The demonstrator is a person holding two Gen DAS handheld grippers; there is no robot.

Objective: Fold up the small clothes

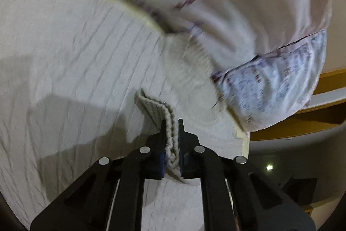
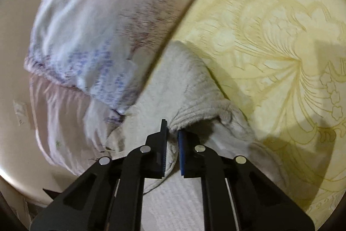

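A small off-white knitted garment [image 1: 86, 62] fills most of the left wrist view. My left gripper [image 1: 172, 122] is shut on its ribbed edge [image 1: 157, 107], which bunches between the jaws. In the right wrist view the same knit garment [image 2: 190, 88] lies rumpled on the bed. My right gripper [image 2: 172, 128] is shut on a ribbed fold of it [image 2: 186, 120]. Both views are motion-blurred.
A pale pink pillow with purple print [image 1: 248, 3] lies just beyond the garment; it also shows in the right wrist view [image 2: 103, 21]. A yellow patterned bedspread [image 2: 270, 25] covers the bed to the right. A wooden bed frame [image 1: 313, 122] and a cream wall [image 2: 15, 36] border the scene.
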